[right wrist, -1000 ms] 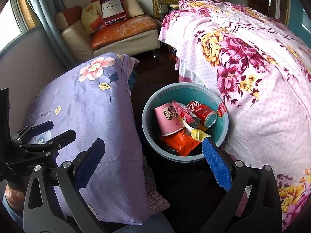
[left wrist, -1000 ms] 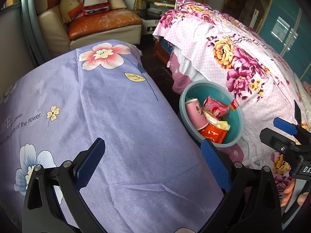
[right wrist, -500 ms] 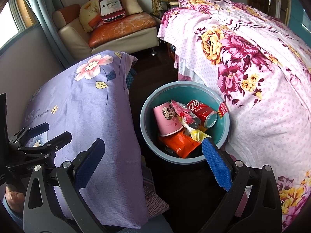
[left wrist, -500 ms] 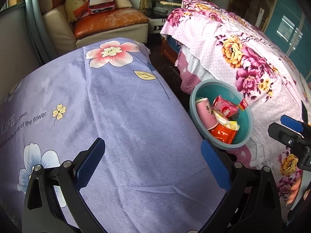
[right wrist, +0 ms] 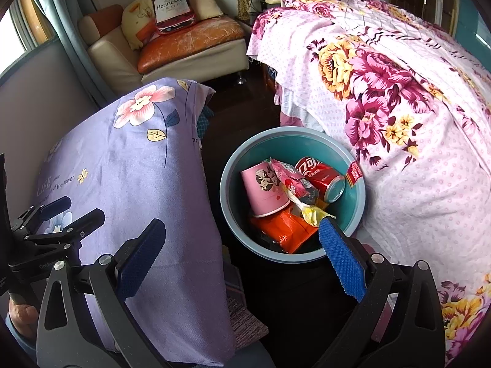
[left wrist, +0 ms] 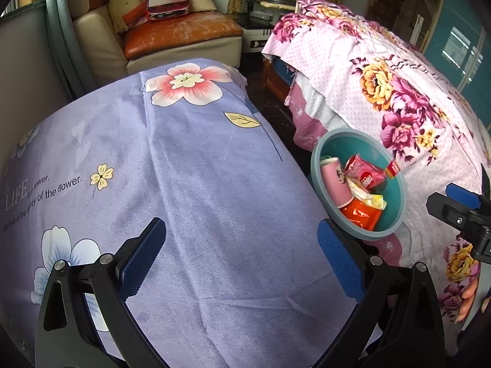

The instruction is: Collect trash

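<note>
A teal trash bin stands on the dark floor between a purple-covered table and a bed; it also shows in the left wrist view. Inside lie a pink paper cup, a red soda can, a red snack wrapper, an orange packet and a crumpled yellow wrapper. My left gripper is open and empty above the purple cloth. My right gripper is open and empty, just above the bin's near rim.
A bed with a pink floral cover borders the bin on the right. A cream sofa with an orange cushion and a bottle-shaped pillow stands at the back. Dark floor runs between table and bed.
The left gripper has drifted left and back over the purple cloth, so the bin sits further right in its view. The right gripper has shifted slightly; both stay open and empty.
</note>
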`<state>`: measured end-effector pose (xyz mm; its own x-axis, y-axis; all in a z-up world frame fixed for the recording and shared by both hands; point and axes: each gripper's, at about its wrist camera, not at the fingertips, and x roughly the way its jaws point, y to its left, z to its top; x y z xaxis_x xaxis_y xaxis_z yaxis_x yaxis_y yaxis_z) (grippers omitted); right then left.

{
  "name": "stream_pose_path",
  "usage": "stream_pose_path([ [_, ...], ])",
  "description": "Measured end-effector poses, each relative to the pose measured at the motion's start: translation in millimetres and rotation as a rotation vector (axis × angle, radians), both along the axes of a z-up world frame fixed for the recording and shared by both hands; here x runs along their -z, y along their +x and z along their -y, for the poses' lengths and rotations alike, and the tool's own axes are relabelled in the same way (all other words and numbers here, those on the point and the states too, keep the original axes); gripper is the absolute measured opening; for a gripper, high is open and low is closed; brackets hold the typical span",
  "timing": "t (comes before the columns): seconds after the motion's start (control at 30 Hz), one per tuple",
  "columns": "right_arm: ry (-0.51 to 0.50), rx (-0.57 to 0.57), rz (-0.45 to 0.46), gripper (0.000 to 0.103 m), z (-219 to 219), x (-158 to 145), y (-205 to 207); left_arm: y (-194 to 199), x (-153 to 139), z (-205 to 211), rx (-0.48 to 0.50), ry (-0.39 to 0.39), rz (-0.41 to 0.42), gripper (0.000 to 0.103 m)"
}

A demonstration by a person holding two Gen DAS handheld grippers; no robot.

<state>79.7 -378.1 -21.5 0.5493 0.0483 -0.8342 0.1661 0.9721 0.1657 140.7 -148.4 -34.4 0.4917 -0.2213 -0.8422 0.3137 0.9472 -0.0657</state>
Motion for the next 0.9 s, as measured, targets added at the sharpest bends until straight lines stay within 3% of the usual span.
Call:
stream_pose_path([
  [0.9, -0.016, -0.01, -0.012, 0.096, -5.2, -3.9, 9.7, 4.3, -0.3, -6.7, -0.007, 0.001, -0.001, 0.099],
])
